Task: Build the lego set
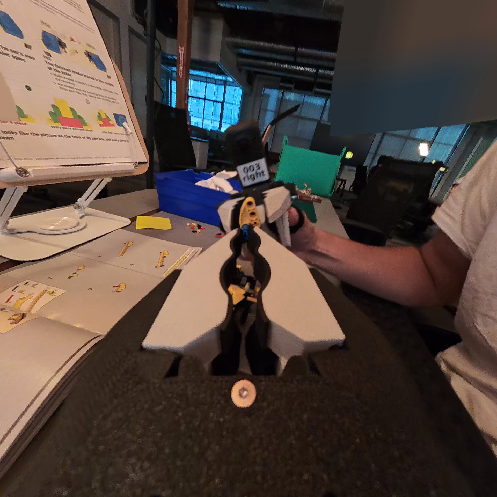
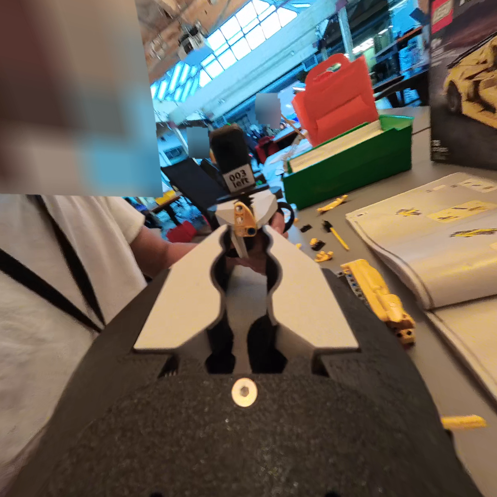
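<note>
We see a grey table (image 2: pixel 419 129) carrying an open manual (image 2: pixel 430 242) at 3 o'clock, a green bin (image 2: pixel 349 172) at 1, a set box (image 2: pixel 462 80) at 2, loose yellow and black parts (image 2: pixel 322 242), and a yellow assembly (image 2: pixel 376 295). From the left wrist, a blue bin (image 1: pixel 188 199) sits at 12, a bookstand (image 1: pixel 61 223) at 10.

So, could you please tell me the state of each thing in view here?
left gripper: shut on the blue pin.
right gripper: shut on the yellow piece.
instruction booklet: open, lying flat.
blue bin: holds crumpled white paper.
yellow assembly: lying loose beside the booklet.
set box: standing upright.
</note>
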Motion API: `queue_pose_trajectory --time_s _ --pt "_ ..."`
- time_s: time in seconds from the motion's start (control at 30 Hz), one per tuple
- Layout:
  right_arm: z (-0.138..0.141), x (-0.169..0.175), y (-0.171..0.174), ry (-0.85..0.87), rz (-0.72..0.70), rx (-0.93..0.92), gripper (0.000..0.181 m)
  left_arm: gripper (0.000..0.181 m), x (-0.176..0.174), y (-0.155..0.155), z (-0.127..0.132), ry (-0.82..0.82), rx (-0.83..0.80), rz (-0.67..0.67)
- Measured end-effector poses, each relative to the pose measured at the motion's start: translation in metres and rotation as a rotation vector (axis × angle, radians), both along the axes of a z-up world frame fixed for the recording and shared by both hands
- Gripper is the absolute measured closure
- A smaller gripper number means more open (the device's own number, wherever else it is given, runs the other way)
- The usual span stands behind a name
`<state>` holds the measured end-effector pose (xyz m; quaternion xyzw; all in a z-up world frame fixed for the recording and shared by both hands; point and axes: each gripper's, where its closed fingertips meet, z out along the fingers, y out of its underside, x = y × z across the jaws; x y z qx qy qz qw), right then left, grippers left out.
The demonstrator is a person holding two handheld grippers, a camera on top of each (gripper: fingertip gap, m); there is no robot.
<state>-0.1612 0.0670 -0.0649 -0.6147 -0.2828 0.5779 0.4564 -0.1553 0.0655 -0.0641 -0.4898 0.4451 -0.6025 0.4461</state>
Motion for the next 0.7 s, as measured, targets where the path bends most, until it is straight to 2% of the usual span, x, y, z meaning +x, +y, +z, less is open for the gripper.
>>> queue_pose_trajectory --time_s 0.07,0.17,0.43,0.7 --pt "0.003 0.002 -0.005 -0.029 0.004 0.042 0.154 0.177 0.001 -0.001 -0.005 0.029 0.022 -0.008" --pt "-0.001 0.005 -0.005 -0.054 -0.003 0.043 0.167 0.177 0.001 -0.006 -0.006 0.036 0.018 -0.037" --pt "-0.007 0.0 -0.01 -0.089 0.034 0.065 0.167 0.177 0.004 -0.012 -0.01 0.062 0.031 -0.052" --pt "0.001 -0.003 -0.01 -0.028 0.019 0.108 0.167 0.177 0.002 -0.013 -0.003 0.023 0.017 -0.037"
